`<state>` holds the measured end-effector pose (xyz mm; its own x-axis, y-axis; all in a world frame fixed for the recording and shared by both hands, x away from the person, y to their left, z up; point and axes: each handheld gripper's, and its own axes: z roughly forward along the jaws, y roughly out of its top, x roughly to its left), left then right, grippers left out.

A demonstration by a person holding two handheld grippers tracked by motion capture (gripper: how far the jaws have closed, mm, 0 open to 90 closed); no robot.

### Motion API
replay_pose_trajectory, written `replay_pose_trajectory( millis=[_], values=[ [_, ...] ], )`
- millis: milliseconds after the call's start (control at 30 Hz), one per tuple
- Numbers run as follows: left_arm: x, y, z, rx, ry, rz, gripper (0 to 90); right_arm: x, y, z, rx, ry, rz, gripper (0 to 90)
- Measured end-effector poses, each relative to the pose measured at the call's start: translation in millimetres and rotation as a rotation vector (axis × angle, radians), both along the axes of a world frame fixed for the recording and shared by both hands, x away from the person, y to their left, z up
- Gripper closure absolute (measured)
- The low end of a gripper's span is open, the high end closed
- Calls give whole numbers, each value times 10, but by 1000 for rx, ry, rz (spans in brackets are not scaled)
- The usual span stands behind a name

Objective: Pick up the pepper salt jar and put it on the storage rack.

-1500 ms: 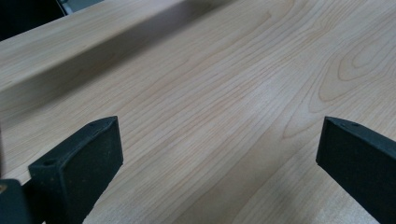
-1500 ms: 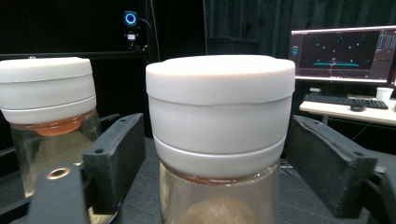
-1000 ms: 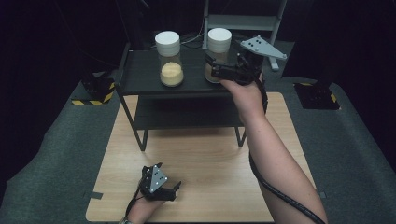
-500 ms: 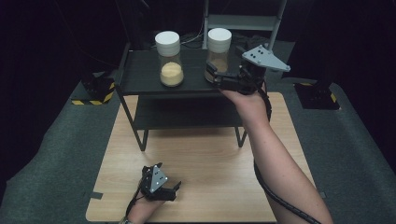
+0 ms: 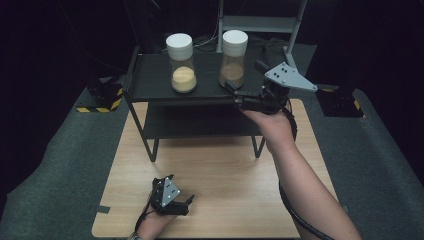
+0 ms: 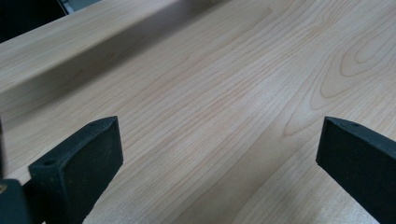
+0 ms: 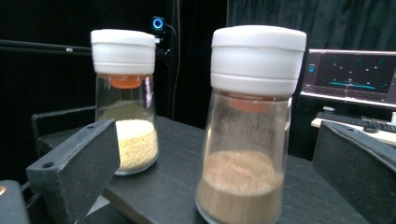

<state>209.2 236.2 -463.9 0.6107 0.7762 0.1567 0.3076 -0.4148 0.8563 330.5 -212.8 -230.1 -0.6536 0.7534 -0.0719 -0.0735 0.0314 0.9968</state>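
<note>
Two glass jars with white lids stand on the top of a black shelf [image 5: 150,82]. One holds yellow grains [image 5: 181,62] [image 7: 126,102], the other brown powder [image 5: 233,60] [image 7: 247,140]. My right gripper [image 5: 236,97] [image 7: 217,140] hovers at the shelf's front edge, just short of the brown jar, open, its jaws wider than the jar and apart from it. My left gripper [image 5: 187,204] [image 6: 219,140] lies low over the wooden table [image 5: 225,170] [image 6: 233,70] near its front edge, open with nothing between its jaws.
The shelf has a lower tier and thin legs standing on the table's far half. Grey carpet [image 5: 60,165] surrounds the table. Black and yellow striped bases [image 5: 100,97] sit at both sides. A monitor [image 7: 355,74] glows behind the shelf.
My right gripper has drawn back from the brown jar toward the person and slightly right. Both jars stand where they were. The left gripper has not moved.
</note>
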Motion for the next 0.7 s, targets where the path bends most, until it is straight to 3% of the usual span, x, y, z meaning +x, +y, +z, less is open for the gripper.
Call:
replay_pose_trajectory(
  millis=[467, 700],
  values=[
    [2, 3, 3, 0, 0, 3, 8, -206, -80, -119, -41, -25, 21, 1],
    [0, 4, 1, 0, -1, 2, 7, -341, -95, -222, -93, -27, 21, 1]
  ],
)
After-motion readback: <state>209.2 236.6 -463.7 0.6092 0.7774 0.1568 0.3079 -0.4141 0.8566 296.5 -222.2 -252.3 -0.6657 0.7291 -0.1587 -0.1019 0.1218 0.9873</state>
